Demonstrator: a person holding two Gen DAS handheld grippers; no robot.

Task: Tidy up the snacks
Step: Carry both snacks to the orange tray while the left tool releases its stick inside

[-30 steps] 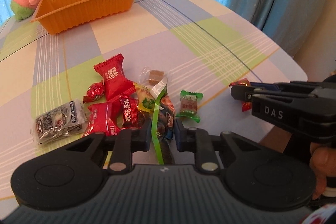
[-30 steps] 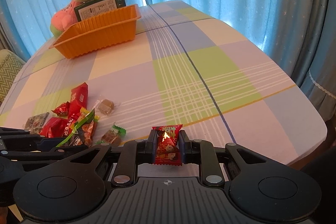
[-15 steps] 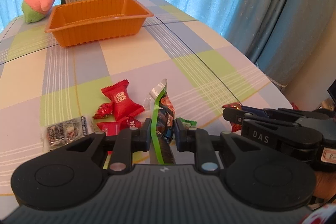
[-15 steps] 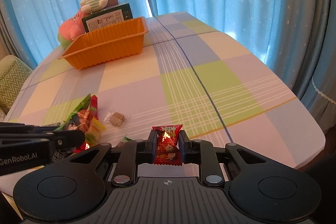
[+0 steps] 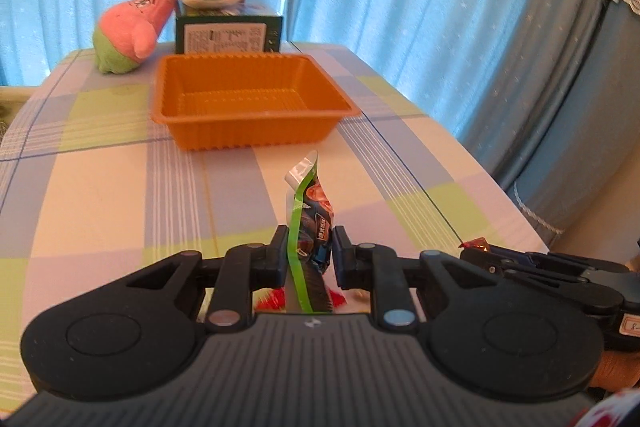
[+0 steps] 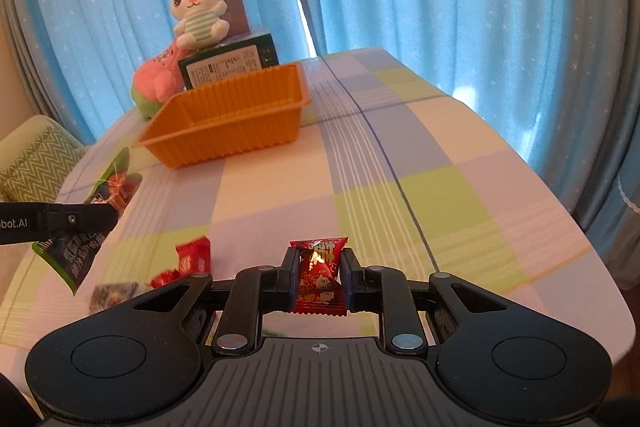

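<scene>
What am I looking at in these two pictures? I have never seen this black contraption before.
No robot: a person holds a two-finger gripper in each hand, a camera on each looking along its jaws. One picture is from the left gripper, shut on a green-edged snack packet; the other from the right gripper, shut on a red candy. Ahead on the checked tablecloth stands an orange tray, nothing visible in it. More wrapped snacks lie loose nearby.

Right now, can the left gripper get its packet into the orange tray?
Probably yes. The left gripper is shut on the green-edged packet, the orange tray lies straight ahead with its top open, and only bare tablecloth lies between.
</scene>
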